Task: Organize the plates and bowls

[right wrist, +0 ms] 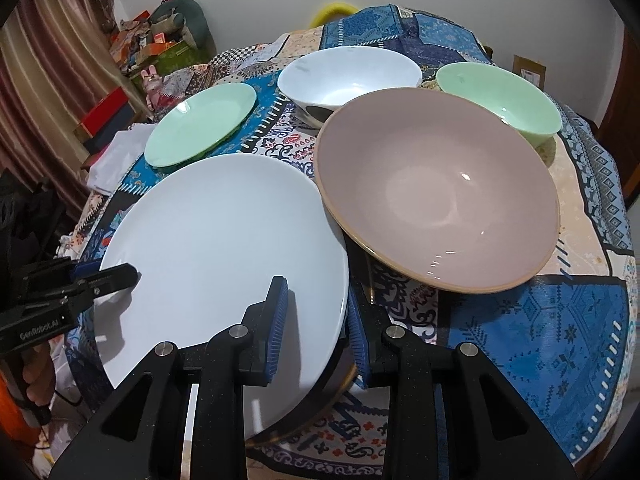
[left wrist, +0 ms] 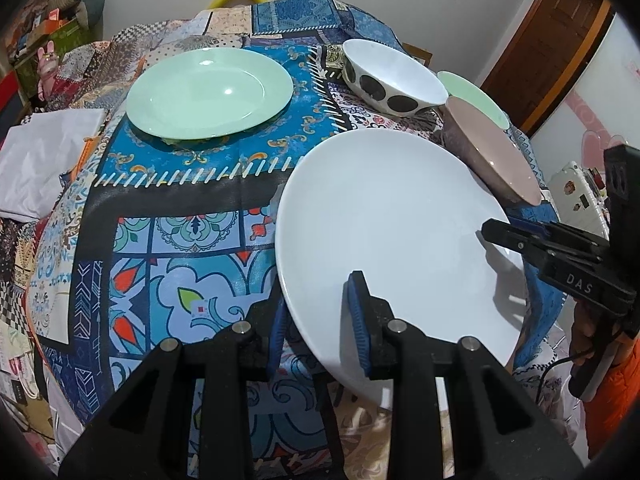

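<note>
A large white plate [left wrist: 392, 232] [right wrist: 224, 248] is held up off the patterned table by both grippers. My left gripper [left wrist: 320, 316] is shut on its near-left rim, also seen in the right wrist view [right wrist: 108, 276]. My right gripper [right wrist: 316, 320] is shut on its right rim, also seen in the left wrist view [left wrist: 496, 236]. A green plate [left wrist: 210, 92] [right wrist: 200, 124] lies at the far left. A white bowl with black dots [left wrist: 394, 76] [right wrist: 350, 74], a pink bowl [left wrist: 492, 148] [right wrist: 438, 196] and a green bowl [left wrist: 472, 96] [right wrist: 498, 98] stand on the right.
The table has a patchwork cloth [left wrist: 180, 216] [right wrist: 540, 332]. White cloth or paper [left wrist: 44, 160] lies at its left edge. Cluttered shelves with boxes and toys [right wrist: 152, 48] stand beyond on the left. A wooden door [left wrist: 556, 36] is at the right.
</note>
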